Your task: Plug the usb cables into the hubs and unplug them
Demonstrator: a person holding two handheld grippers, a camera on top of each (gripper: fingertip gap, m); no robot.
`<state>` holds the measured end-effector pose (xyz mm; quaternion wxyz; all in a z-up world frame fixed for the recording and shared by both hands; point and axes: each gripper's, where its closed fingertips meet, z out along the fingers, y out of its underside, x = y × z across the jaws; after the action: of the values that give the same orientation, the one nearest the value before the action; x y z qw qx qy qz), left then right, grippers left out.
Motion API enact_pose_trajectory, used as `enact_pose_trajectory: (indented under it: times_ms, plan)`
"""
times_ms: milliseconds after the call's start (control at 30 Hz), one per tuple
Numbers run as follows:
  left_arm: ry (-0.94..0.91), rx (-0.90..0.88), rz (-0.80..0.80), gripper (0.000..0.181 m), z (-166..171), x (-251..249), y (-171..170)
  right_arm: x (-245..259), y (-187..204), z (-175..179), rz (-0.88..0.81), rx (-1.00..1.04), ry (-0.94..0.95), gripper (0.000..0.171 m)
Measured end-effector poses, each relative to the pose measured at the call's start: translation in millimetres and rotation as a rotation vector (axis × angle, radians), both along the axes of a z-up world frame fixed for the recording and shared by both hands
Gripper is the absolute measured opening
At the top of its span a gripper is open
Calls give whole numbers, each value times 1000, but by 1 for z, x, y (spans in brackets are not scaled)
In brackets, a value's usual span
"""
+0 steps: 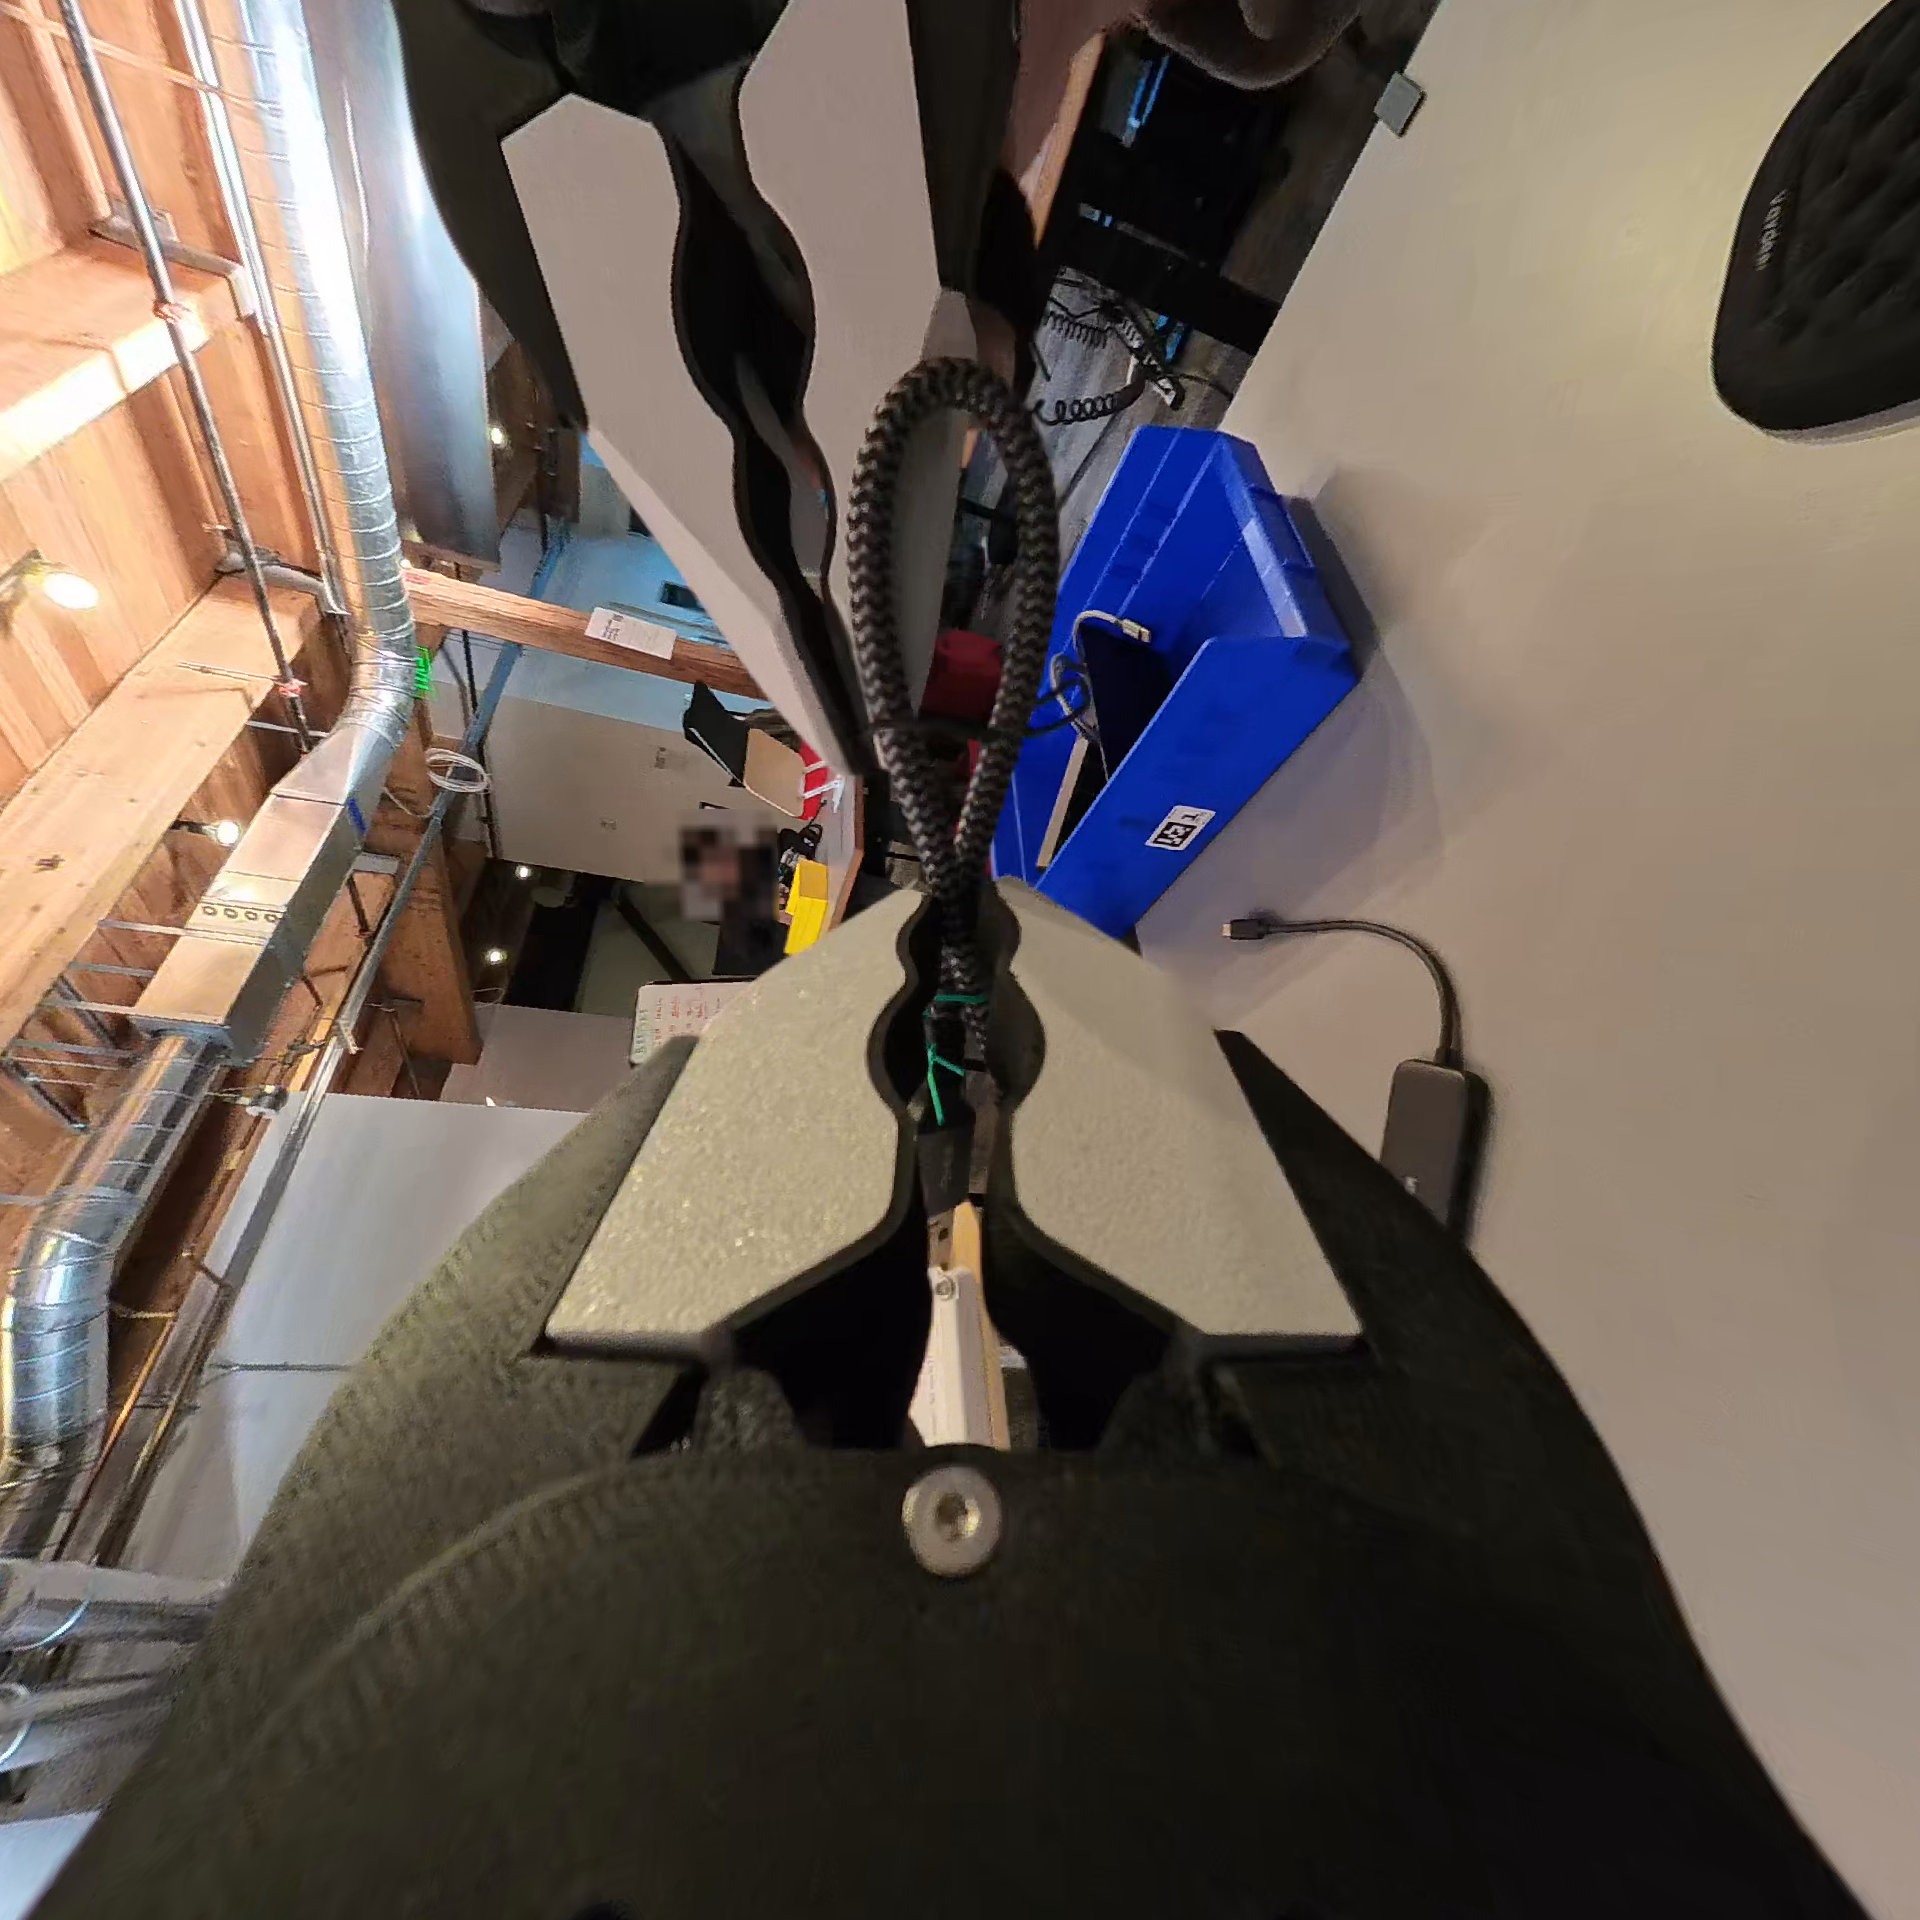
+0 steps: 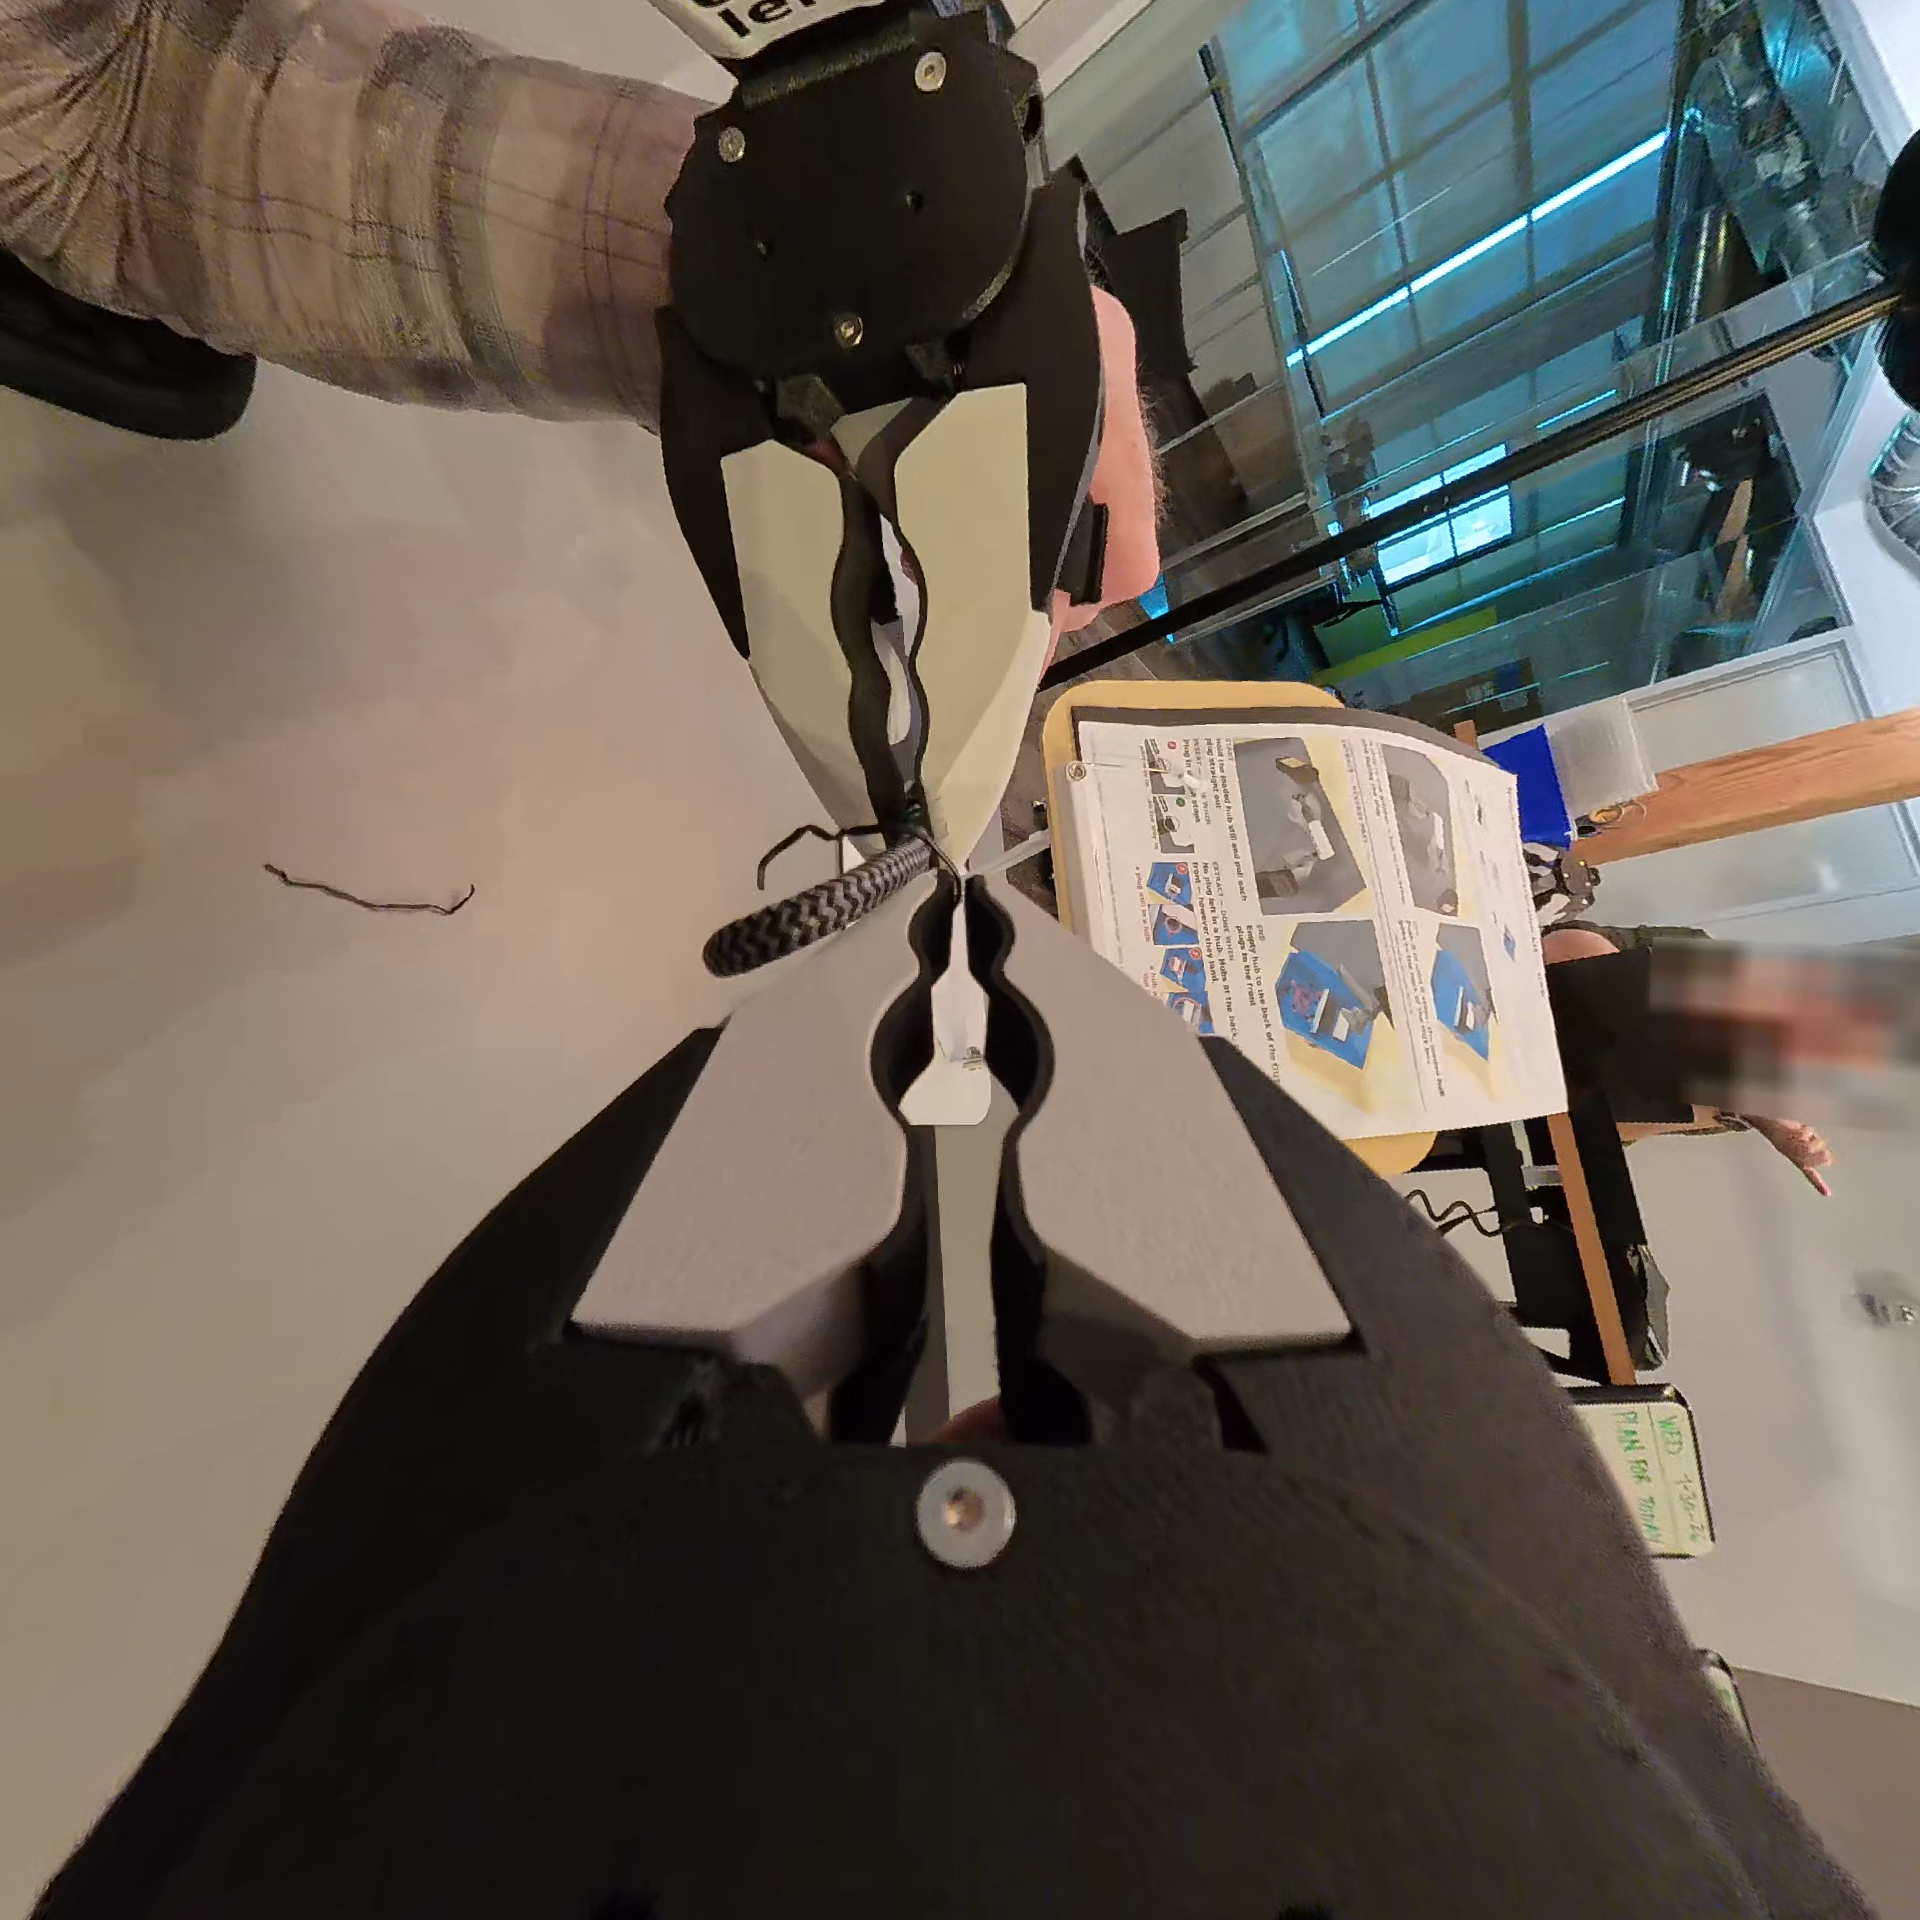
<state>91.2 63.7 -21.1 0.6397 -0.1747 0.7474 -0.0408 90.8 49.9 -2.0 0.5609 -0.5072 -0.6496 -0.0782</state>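
My left gripper (image 1: 961,904) is shut on a black braided USB cable (image 1: 883,582), held in the air. The cable's plug end and a green tie (image 1: 943,1060) sit between the fingers. The cable loops beyond the tips. A thin black tie (image 1: 920,729) binds the loop. My right gripper (image 2: 961,894) faces the left gripper (image 2: 925,821) tip to tip, jaws shut on that black tie. The cable loop (image 2: 810,920) sticks out to the left. A dark hub (image 1: 1429,1132) with a short lead lies on the white table (image 1: 1610,727).
A blue bin (image 1: 1174,675) holding cables and hubs stands on the table beyond the hub. A black oval pad (image 1: 1829,239) lies at the far right. A loose black tie (image 2: 364,894) lies on the table. A clipboard with an instruction sheet (image 2: 1299,914) stands past the table edge. Less than 4 cm separates the two grippers' tips.
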Motion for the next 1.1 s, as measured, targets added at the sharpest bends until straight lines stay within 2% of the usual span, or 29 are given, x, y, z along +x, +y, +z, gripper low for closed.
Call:
enact_pose_trajectory:
  times_ms: [533, 1100]
  plan:
    - [-111, 65, 10, 6, 26, -11, -7, -8, -8, 25, 1, 13, -38, 7]
    - [-171, 123, 26, 6, 39, -15, -11, -16, -14, 46, 21, 30, -48, 9]
